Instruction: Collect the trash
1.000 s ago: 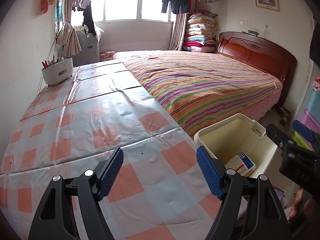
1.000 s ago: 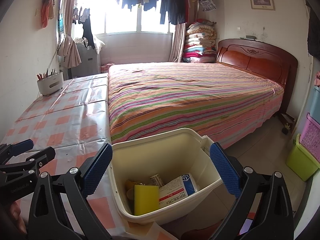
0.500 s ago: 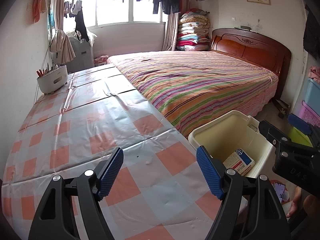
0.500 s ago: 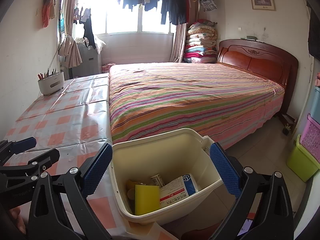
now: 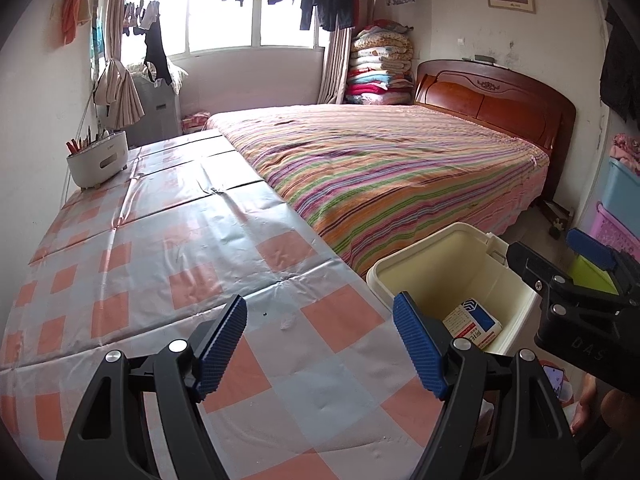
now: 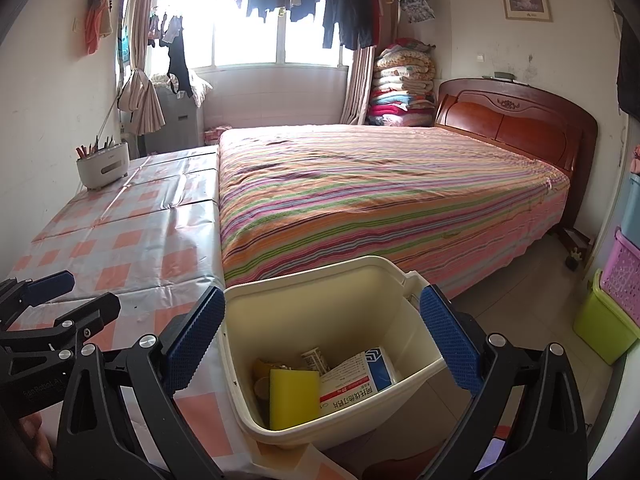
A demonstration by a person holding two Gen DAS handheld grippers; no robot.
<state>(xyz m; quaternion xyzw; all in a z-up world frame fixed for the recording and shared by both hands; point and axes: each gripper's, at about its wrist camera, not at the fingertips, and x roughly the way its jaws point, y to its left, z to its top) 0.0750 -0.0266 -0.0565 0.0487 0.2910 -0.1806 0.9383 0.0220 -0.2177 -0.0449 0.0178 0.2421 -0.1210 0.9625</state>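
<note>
2 claws in view, both spread wide and holding nothing. Left claw (image 5: pixel 320 344) hangs over the near part of the checked surface (image 5: pixel 160 248), its blue pads (image 5: pixel 222 346) apart above bare cloth; a small pale scrap (image 5: pixel 286 322) lies on the surface between and just beyond the fingertips. Right claw (image 6: pixel 320 340) hangs above the cream bin (image 6: pixel 320 308), which stands off the surface's right edge, close against it and in front of the striped bed (image 6: pixel 380 192).

Bin contents, 3 items clear: 1 yellow sponge (image 6: pixel 294 398) upright at the front, 1 white-and-blue medicine box (image 6: pixel 356 378) tilted beside it, 1 small wrapper (image 6: pixel 316 358) behind; more beneath, unclear.

Far end of surface: 1 white pen holder (image 5: pixel 98 160) near the wall. Floor is open to the bin's right, up to the stacked baskets (image 6: pixel 612 300).
</note>
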